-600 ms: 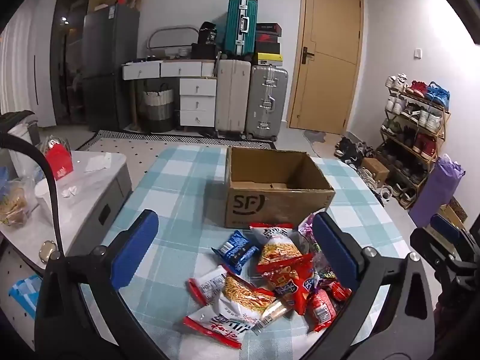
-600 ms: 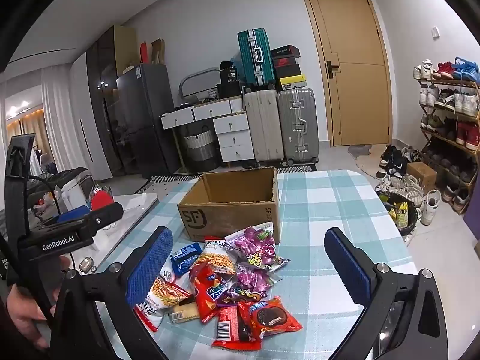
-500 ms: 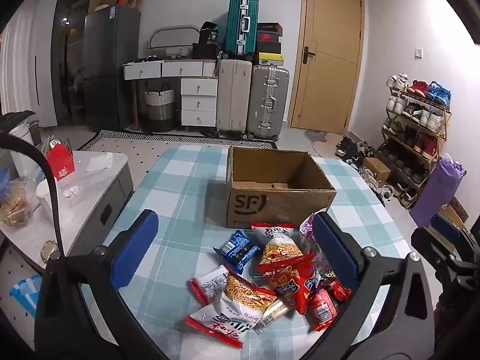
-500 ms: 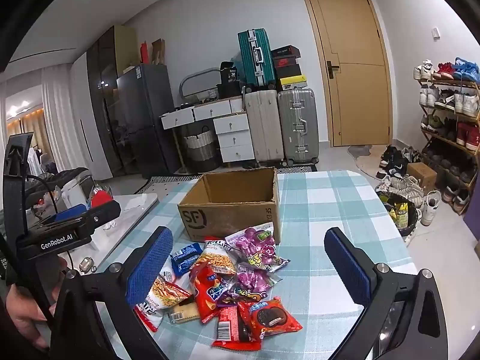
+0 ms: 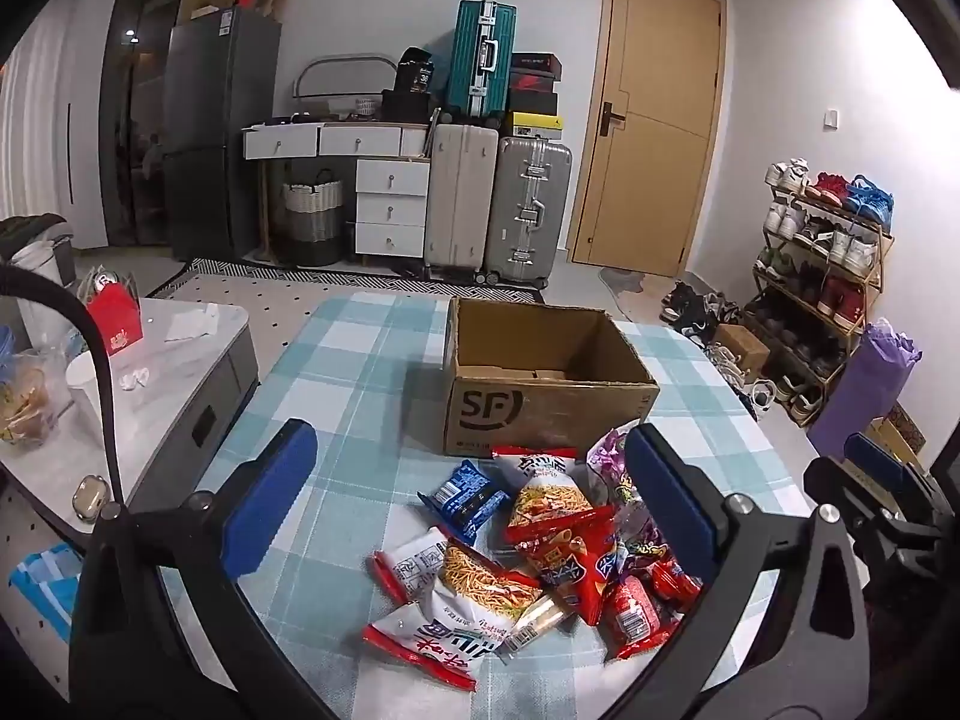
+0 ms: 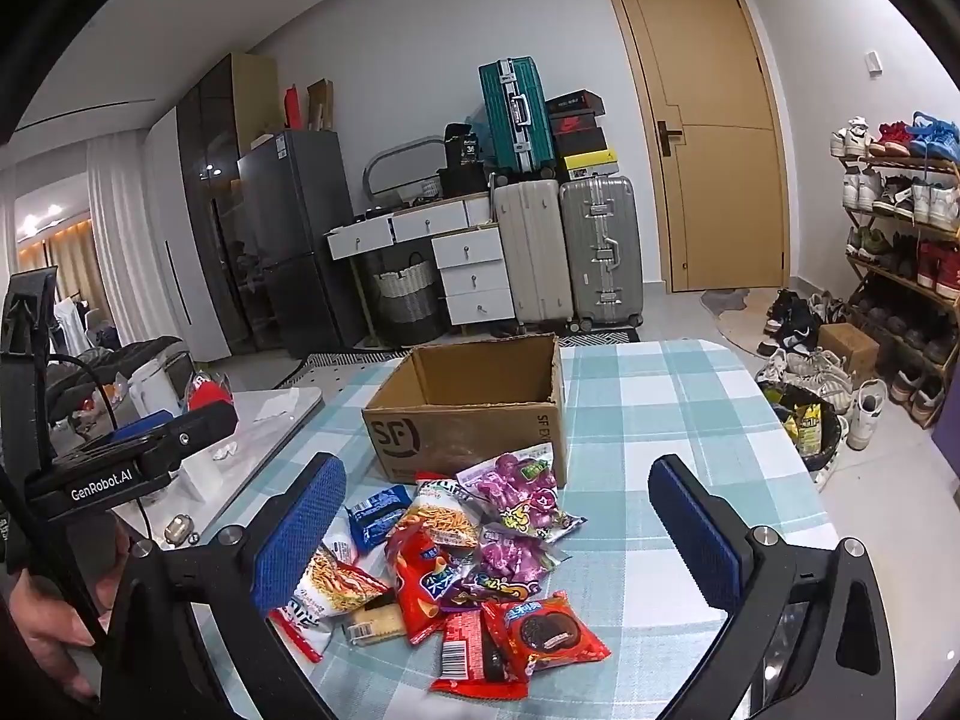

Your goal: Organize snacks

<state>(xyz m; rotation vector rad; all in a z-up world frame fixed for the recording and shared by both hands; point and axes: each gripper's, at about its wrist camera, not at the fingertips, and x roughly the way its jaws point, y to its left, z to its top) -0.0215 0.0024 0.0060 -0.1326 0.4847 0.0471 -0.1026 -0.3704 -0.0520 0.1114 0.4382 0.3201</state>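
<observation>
A heap of snack packets [image 5: 528, 552] [image 6: 456, 570] lies on the checked tablecloth [image 5: 360, 372], just in front of an open, empty cardboard box [image 5: 540, 378] [image 6: 474, 408] marked SF. The heap holds red noodle bags, a blue packet [image 5: 465, 495], purple candy bags [image 6: 516, 492] and a red cookie pack [image 6: 543, 636]. My left gripper [image 5: 468, 504] hovers open above the heap's left side, nothing between its blue pads. My right gripper [image 6: 498, 540] also stands open over the heap, holding nothing. The left gripper's body [image 6: 120, 462] shows at the left of the right wrist view, with a hand below it.
A white side table [image 5: 156, 372] with a red bag and cups stands left of the table. Suitcases [image 5: 498, 204], drawers and a door stand behind. A shoe rack [image 5: 822, 276] and a purple bag [image 5: 864, 384] line the right wall. A bin [image 6: 804, 426] sits on the floor at right.
</observation>
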